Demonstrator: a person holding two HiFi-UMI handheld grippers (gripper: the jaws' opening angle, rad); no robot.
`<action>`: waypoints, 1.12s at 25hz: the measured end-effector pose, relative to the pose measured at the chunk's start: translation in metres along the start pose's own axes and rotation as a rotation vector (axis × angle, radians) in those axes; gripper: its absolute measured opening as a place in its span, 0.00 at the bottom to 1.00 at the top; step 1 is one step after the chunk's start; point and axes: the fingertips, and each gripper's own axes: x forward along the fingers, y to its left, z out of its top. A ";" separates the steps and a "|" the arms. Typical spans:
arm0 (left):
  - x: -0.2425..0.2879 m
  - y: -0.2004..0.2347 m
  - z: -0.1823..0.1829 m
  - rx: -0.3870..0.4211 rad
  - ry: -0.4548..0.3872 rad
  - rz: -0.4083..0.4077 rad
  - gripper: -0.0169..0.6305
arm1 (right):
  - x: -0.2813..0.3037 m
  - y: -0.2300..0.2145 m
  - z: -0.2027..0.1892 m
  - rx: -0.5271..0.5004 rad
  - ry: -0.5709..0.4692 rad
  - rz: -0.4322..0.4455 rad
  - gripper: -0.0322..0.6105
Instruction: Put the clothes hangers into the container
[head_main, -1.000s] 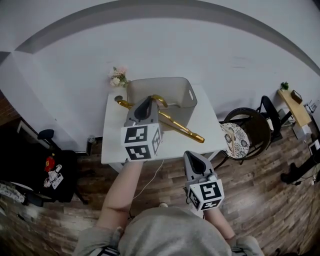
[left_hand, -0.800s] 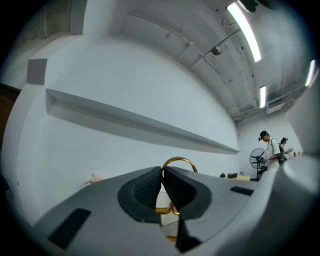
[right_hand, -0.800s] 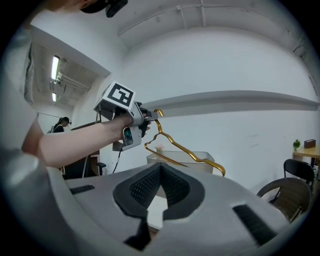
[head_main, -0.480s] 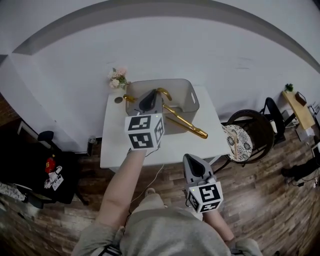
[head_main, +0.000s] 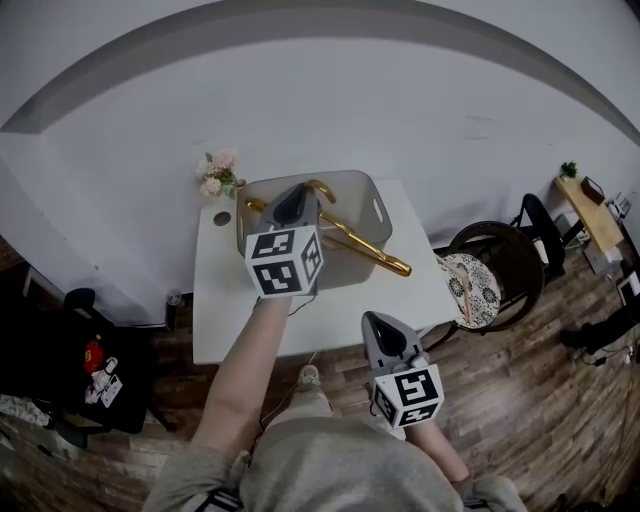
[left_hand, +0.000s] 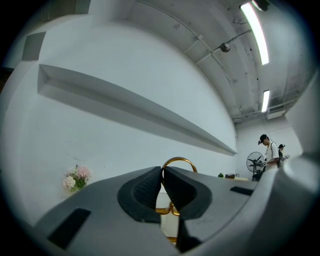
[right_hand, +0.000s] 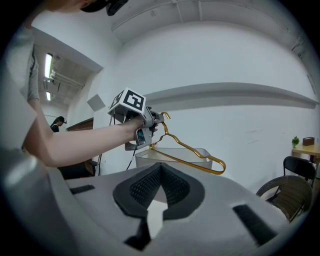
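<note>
A gold clothes hanger (head_main: 372, 251) hangs tilted over the grey container (head_main: 378, 215) on the white table (head_main: 228, 320). My left gripper (head_main: 298, 195) is shut on the hanger near its hook and holds it above the container's opening. The hanger's right end sticks out past the container's front right corner. In the left gripper view the hook (left_hand: 178, 161) curves up behind the closed jaws of the left gripper (left_hand: 162, 175). My right gripper (head_main: 378, 322) is shut and empty, low by the table's front edge. The right gripper (right_hand: 160, 172) looks at the hanger (right_hand: 192, 150) and the container (right_hand: 175, 159).
A small bunch of pink and white flowers (head_main: 215, 176) stands at the table's back left, with a small round thing (head_main: 221, 218) beside it. A dark round chair (head_main: 497, 262) stands right of the table. Two people (left_hand: 270, 149) stand far off near a fan.
My left gripper has carried the hanger away from me, from the container's front side to above its opening. The right gripper has stayed low in front.
</note>
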 end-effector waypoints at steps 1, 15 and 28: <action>0.005 0.004 -0.002 -0.008 0.004 0.000 0.06 | 0.005 0.001 -0.001 0.002 0.010 0.007 0.05; 0.028 0.044 -0.031 -0.008 0.071 0.032 0.06 | 0.046 -0.005 -0.002 -0.017 0.015 0.028 0.05; 0.014 0.070 -0.065 0.091 0.202 0.114 0.08 | 0.063 -0.004 -0.007 -0.004 0.039 0.062 0.05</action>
